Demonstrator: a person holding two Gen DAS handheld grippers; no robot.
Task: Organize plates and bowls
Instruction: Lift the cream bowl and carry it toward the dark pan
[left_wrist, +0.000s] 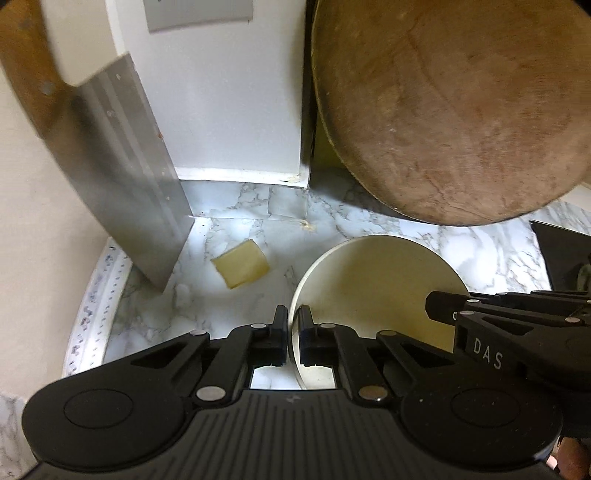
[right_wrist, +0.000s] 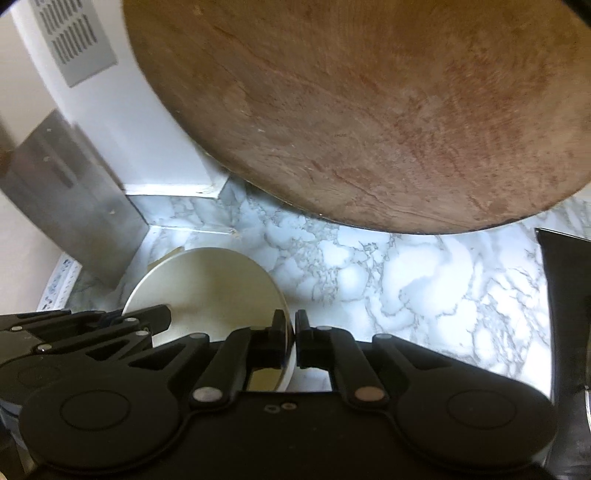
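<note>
Cream bowl (left_wrist: 373, 291) rim pinched between both closed jaws, left (left_wrist: 293, 332), right (right_wrist: 290, 334)

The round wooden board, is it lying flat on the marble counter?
No, the round wooden board stands on edge, leaning against the wall behind the marble counter.

Both wrist cameras look steeply down, close over the counter (left_wrist: 236, 229), sharing bowl (left_wrist: 376, 284) and board (right_wrist: 369, 110).

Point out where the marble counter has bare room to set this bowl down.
Widest bare marble counter lies between the round wooden board and a black object. Crowded by the steel panel, where a yellow piece lies beside the bowl.
</note>
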